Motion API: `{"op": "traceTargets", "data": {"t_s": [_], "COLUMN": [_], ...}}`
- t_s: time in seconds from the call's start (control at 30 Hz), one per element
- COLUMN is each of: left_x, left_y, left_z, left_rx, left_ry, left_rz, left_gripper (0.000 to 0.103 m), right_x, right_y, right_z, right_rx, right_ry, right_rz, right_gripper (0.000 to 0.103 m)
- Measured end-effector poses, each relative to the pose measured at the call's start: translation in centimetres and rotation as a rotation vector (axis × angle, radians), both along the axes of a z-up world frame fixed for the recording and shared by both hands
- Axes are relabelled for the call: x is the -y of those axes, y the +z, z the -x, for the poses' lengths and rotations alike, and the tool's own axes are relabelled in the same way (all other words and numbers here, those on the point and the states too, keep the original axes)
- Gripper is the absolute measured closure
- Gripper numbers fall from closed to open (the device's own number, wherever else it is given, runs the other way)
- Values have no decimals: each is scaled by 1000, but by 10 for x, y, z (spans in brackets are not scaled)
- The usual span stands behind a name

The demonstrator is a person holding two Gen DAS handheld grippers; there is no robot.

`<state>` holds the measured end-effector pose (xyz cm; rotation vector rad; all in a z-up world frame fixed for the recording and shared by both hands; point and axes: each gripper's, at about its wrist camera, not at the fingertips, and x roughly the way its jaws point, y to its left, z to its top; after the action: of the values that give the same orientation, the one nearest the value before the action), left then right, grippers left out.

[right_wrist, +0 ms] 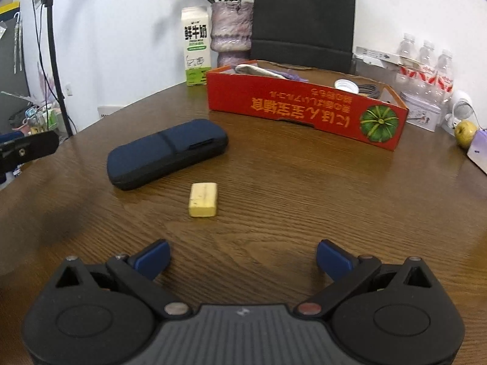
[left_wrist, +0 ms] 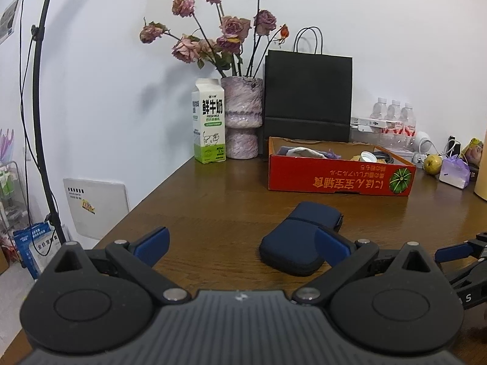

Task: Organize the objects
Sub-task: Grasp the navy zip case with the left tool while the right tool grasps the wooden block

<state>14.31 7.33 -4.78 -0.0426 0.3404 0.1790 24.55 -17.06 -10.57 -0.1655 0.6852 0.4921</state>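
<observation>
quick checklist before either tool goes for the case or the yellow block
1. Left tool open: ok, fingers spread wide and empty.
2. Right tool open: ok, also wide and empty.
3. Case free to grasp: ok, it lies flat on the table with nothing on it.
4. Yellow block free: ok, it sits apart from the case, ahead of the right tool.
5. Room in the red box: cannot tell fully; cloth, a cap and a cable already lie inside.
6. Left tool lined up on the case: not ok, the case sits off to its right finger.
</observation>
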Motion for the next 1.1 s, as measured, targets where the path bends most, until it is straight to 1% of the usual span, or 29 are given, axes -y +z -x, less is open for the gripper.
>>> {"op": "traceTargets", "data": {"t_s": [0.3,0.37,0.4,0.47,0.5,0.53,0.57,0.63,0.73,0.83,0.9,1.0,1.1], "left_x": [-5,-6,-7,-7,-7,-7,-7,-6,-2,2,4,8,10], "left_y": [-1,-1,0,1,1,1,1,1,2,2,2,2,1], "left_z": [-1,-2,-1,1,1,1,1,0,-2,-5,-7,-10,-13], "left_rx": [-10,-11,-6,1,1,-1,-3,-6,-10,-19,-26,-35,-47], "left_ry": [7,16,21,22,24,27,28,30,27,21,19,10,6], "left_rz": [13,16,19,21,18,15,13,11,5,-3,-7,-18,-23], "left_gripper": [0,0,0,0,0,0,0,0,0,0,0,0,0], "right_x": [-34,-42,-45,-50,-51,-52,-52,-51,-48,-44,-41,-34,-23], "right_y": [0,1,1,3,3,4,5,6,9,13,17,22,24], "right_z": [-20,-26,-28,-29,-28,-27,-26,-25,-23,-16,-10,-4,-8], "right_rx": [0,2,8,25,32,40,45,56,77,129,186,282,296], "right_ry": [23,18,19,21,25,34,36,22,14,8,5,-10,-32], "right_rz": [3,-2,-4,-11,-14,-17,-19,-22,-34,-55,-68,-62,-65], "right_gripper": [0,3,7,28,33,44,62,83,83,83,83,83,83]}}
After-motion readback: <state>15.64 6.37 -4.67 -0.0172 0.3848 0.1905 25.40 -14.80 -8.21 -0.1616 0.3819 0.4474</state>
